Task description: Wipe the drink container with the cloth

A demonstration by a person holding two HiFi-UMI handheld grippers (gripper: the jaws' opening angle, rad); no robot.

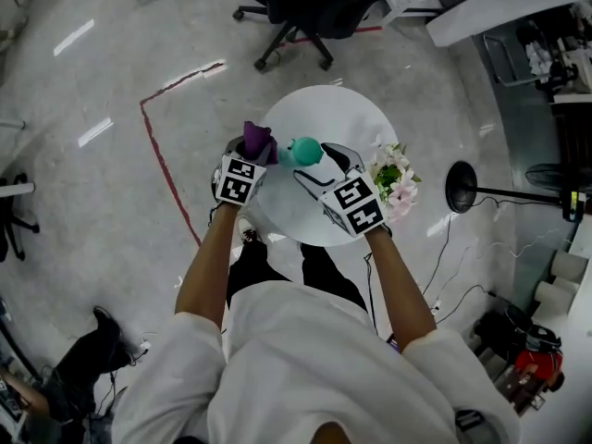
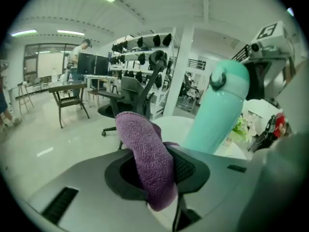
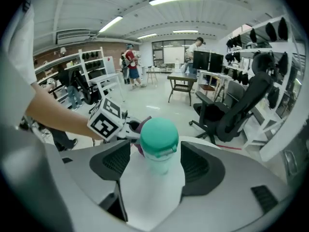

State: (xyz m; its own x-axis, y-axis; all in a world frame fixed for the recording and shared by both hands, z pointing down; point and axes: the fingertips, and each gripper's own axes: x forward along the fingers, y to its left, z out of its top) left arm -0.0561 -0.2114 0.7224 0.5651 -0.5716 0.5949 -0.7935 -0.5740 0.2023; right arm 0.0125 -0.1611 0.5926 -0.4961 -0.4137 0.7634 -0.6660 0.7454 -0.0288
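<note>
A teal drink bottle (image 1: 304, 150) stands on the round white table (image 1: 344, 114). In the right gripper view the bottle (image 3: 159, 139) sits between the jaws of my right gripper (image 3: 154, 164), and a small gap shows beside each pad. From the head view, the right gripper (image 1: 322, 163) reaches in from the bottle's right, open. My left gripper (image 1: 252, 152) is shut on a purple cloth (image 1: 256, 140) just left of the bottle. In the left gripper view the cloth (image 2: 149, 158) bulges up out of the jaws, with the bottle (image 2: 217, 110) close on the right.
A bunch of pink and white flowers (image 1: 393, 178) stands at the table's right edge, beside my right hand. A black office chair (image 1: 296, 7) is beyond the table. A black round stand base (image 1: 461, 186) and cables lie on the floor at right. Red tape (image 1: 162, 155) marks the floor at left.
</note>
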